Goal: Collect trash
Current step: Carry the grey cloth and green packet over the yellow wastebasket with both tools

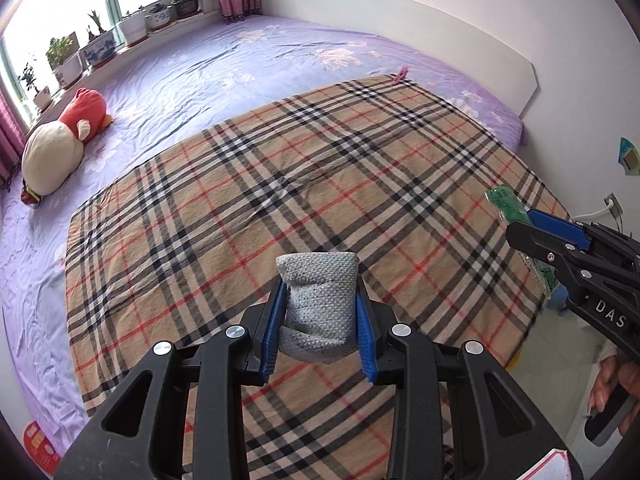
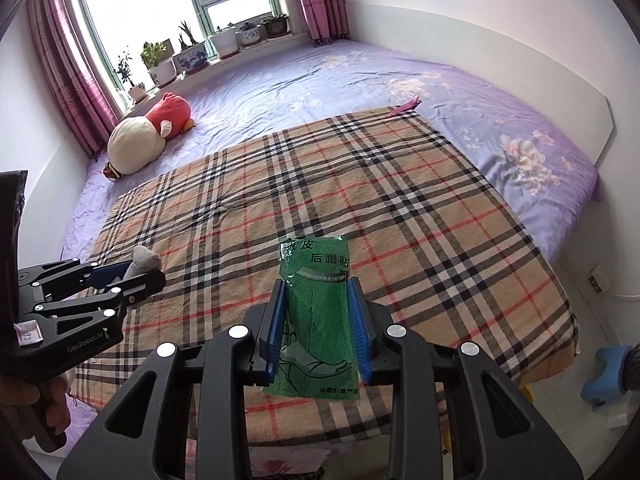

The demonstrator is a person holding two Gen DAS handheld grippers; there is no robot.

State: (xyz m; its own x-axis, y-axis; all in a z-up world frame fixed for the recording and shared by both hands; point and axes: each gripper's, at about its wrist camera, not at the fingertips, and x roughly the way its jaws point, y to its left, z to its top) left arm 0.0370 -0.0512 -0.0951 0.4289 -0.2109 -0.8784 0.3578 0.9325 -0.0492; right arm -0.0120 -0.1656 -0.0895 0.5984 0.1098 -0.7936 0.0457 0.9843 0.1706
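Both raised over plaid blanket (image 1: 280, 184): left gripper (image 1: 320, 312) clamps grey sock (image 1: 318, 304), right gripper (image 2: 319, 320) green packet (image 2: 318, 312).

A tan plaid blanket (image 2: 320, 200) lies on the purple flowered bedsheet (image 2: 280, 92); a red-and-cream plush toy (image 2: 148, 136) rests left of it, potted plants (image 2: 192, 54) behind, apparently on the windowsill.

Grey dotted wad (image 1: 318, 304), green wrapper (image 2: 318, 320), tan/red/blk plaid blanket (image 1: 320, 184), lilac floral sheet (image 1: 224, 64).

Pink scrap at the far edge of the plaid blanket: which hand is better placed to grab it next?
Neither yet. The left gripper is shut on the grey sock, the right gripper on the green packet. The pink scrap lies far-right, so probably the right, once emptied.
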